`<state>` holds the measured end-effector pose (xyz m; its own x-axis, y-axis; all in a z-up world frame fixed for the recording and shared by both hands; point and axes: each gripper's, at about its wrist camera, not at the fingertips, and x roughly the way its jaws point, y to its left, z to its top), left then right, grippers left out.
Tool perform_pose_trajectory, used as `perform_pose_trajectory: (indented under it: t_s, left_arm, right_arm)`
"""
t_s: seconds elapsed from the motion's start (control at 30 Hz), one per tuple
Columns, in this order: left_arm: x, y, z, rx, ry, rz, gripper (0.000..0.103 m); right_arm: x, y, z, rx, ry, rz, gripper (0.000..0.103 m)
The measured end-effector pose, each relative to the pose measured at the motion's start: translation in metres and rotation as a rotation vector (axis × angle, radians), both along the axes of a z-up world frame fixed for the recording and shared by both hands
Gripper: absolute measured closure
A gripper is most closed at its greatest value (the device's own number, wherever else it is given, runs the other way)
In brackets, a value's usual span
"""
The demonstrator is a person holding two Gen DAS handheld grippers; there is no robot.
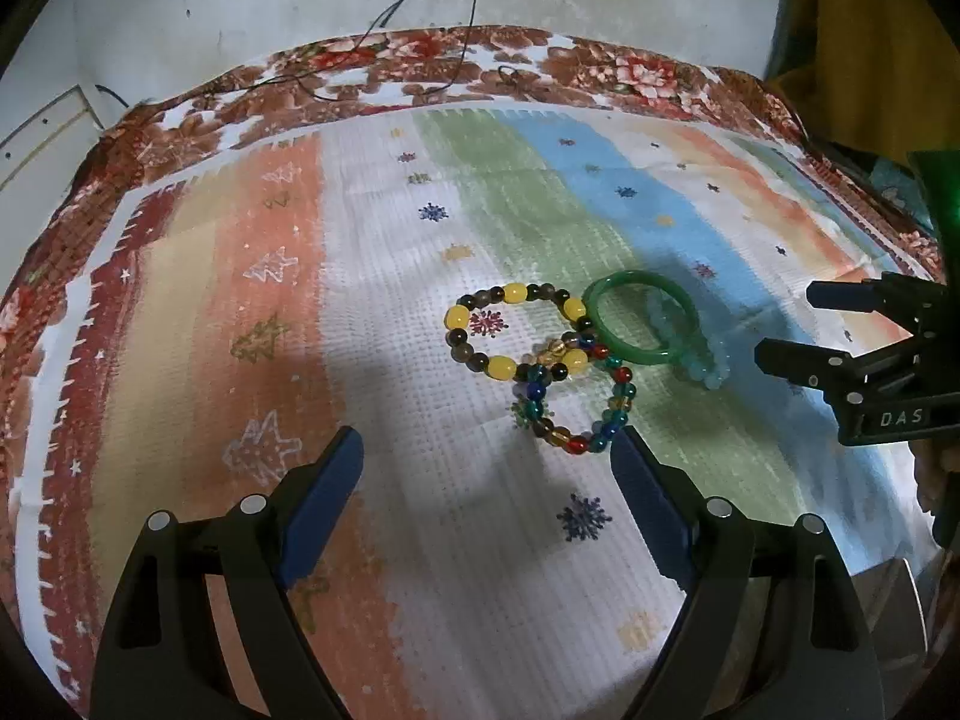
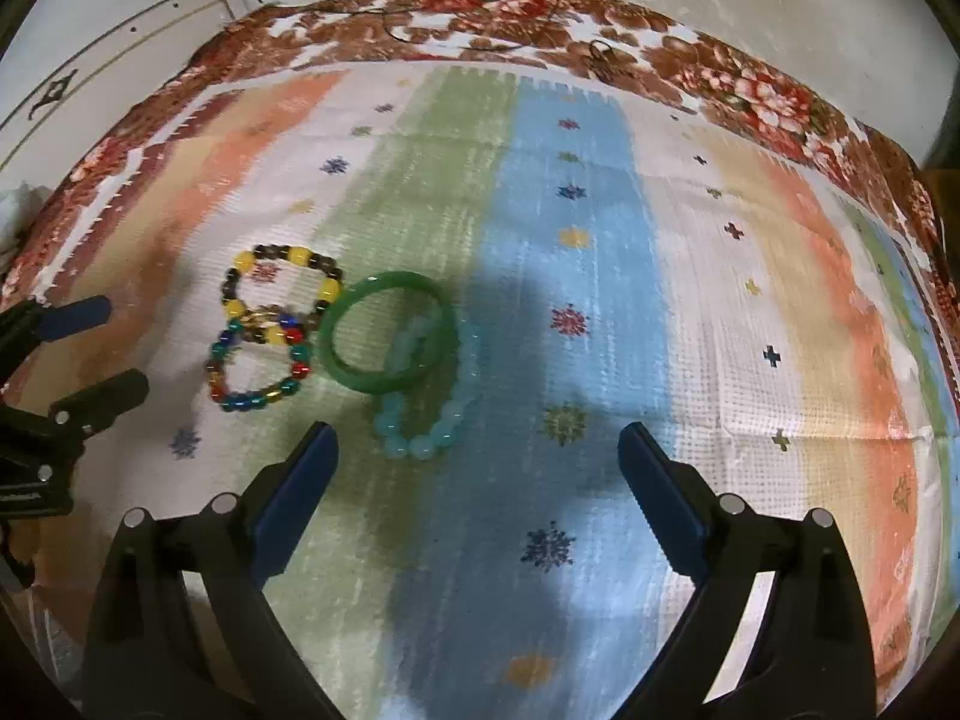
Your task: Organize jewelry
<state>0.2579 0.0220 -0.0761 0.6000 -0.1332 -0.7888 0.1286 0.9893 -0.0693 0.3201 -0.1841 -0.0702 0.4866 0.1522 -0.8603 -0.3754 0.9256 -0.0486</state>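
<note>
Your left gripper (image 1: 486,450) and right gripper (image 2: 477,441) both hover with jaws released, grasping nothing. Four bracelets cluster mid-worktop on the striped cloth (image 2: 750,300): a yellow-and-brown beaded bracelet (image 1: 459,317), a multicoloured glass-bead bracelet (image 1: 621,390), a solid green bangle (image 2: 336,354) overlapping a pale aqua beaded bracelet (image 2: 420,447).

Four bracelets lie flat, clustered mid-cloth (image 2: 690,210): a yellow-and-brown bead bracelet (image 2: 282,282) overlapping a multicoloured bead bracelet (image 2: 258,369); beside them a green bangle (image 2: 387,330) resting across a pale aqua bead bracelet (image 2: 429,420), nearer the front edge.
</note>
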Motion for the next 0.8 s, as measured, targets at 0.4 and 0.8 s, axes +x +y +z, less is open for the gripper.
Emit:
perform_pose_trajectory:
  t_s: [0.4,0.8]
  left_arm:
    - [0.024,-0.004,-0.018,-0.012,0.041,-0.021,0.021]
    - [0.036,-0.007,-0.033,-0.016,0.069,-0.051,0.033]
  right_arm:
    - [0.022,-0.002,-0.023,-0.031,0.019,-0.029,0.014]
    - [0.035,-0.002,-0.041,0.003,0.087,-0.048,0.025]
